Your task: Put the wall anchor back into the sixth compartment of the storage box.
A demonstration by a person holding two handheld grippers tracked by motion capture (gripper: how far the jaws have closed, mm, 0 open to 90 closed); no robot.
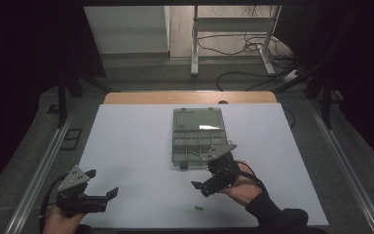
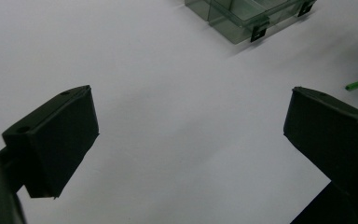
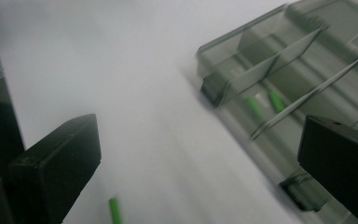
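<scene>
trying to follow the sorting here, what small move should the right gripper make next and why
Probably bring the right gripper back and down over the loose green piece on the white sheet. Its jaws stand open with nothing between them, two green pieces already lie in a compartment of the clear box, and this one lies alone near the table's front edge.

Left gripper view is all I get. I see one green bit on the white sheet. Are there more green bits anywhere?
Observer: Yes, two green bits lie in one compartment of the clear box.
Operator: Is it shut?
Observer: No, its lid lies folded back flat.
Operator: What's over on the right?
Observer: The right claw, open and empty, by the box's near right corner.
</scene>
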